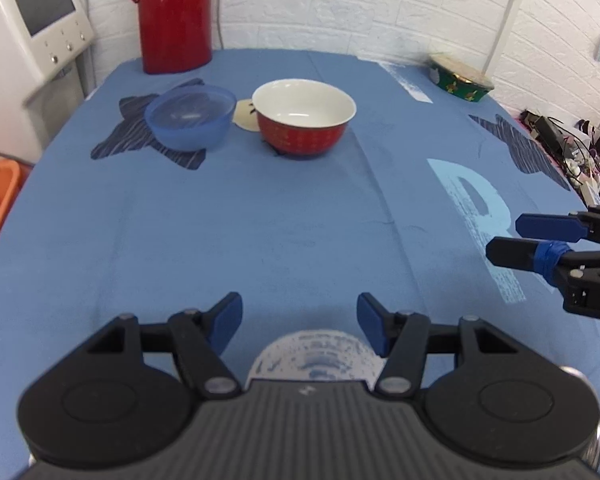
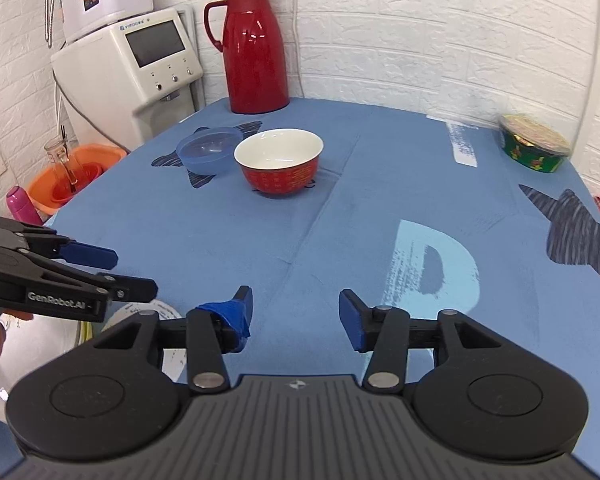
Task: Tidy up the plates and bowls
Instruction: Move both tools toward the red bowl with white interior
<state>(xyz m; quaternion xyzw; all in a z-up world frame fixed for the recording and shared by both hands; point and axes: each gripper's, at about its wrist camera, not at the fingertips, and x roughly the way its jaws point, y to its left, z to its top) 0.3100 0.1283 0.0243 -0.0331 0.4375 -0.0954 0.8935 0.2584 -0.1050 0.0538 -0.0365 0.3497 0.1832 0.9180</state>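
A red bowl with a white inside (image 1: 305,118) (image 2: 279,161) stands upright on the blue tablecloth, far from both grippers. A translucent blue plastic bowl (image 1: 191,115) (image 2: 209,154) sits just left of it, apart from it. My left gripper (image 1: 299,322) is open and empty, hovering over the near part of the table; it also shows at the left of the right wrist view (image 2: 134,272). My right gripper (image 2: 296,314) is open and empty, to the right of the left one; it also shows at the right edge of the left wrist view (image 1: 502,238).
A red thermos jug (image 1: 174,14) (image 2: 256,48) stands at the table's far left. A green foil-lidded tub (image 1: 460,77) (image 2: 535,148) sits at the far right. A white dispenser (image 2: 128,68) and an orange basin (image 2: 74,178) lie off the left edge. Cables (image 1: 568,148) clutter the right.
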